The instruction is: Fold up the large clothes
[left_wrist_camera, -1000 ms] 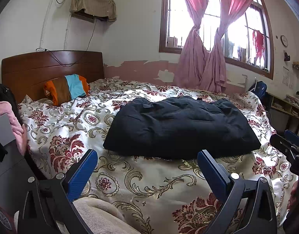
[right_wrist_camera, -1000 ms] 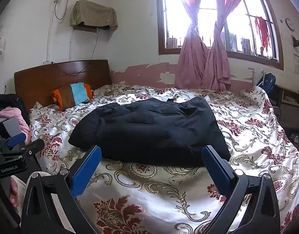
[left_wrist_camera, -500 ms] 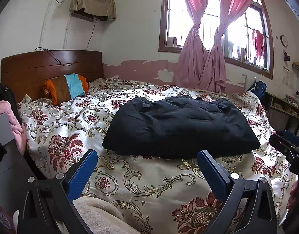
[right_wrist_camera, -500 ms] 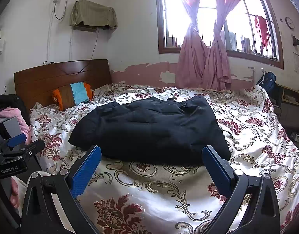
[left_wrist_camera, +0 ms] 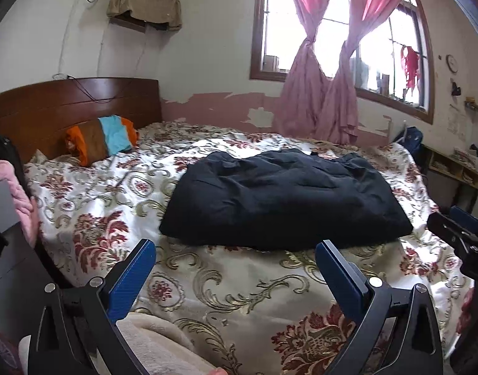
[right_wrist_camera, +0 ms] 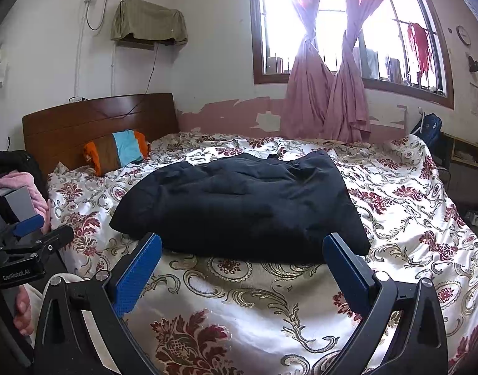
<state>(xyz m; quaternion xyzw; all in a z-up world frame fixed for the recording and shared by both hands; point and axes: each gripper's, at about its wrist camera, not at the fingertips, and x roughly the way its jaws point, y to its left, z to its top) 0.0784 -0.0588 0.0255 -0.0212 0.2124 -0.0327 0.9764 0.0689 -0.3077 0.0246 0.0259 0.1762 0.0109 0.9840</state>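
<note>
A large black padded garment (left_wrist_camera: 285, 200) lies folded in a puffy rectangle in the middle of the bed; it also shows in the right wrist view (right_wrist_camera: 242, 206). My left gripper (left_wrist_camera: 235, 268) is open and empty, held short of the garment's near edge above the bedspread. My right gripper (right_wrist_camera: 242, 265) is open and empty, also just short of the near edge. Each gripper shows at the side of the other's view: the right one (left_wrist_camera: 457, 234), the left one (right_wrist_camera: 26, 243).
The bed has a floral satin bedspread (left_wrist_camera: 239, 287) and a wooden headboard (left_wrist_camera: 76, 103). A striped orange, brown and blue pillow (left_wrist_camera: 101, 139) lies near the headboard. Pink cloth (left_wrist_camera: 17, 187) sits at the left. A window with pink curtains (left_wrist_camera: 326, 72) is behind; shelves (left_wrist_camera: 454, 168) stand at right.
Both grippers have drifted very slightly; the view of the garment has shifted a little. The garment has not moved and both grippers stay open.
</note>
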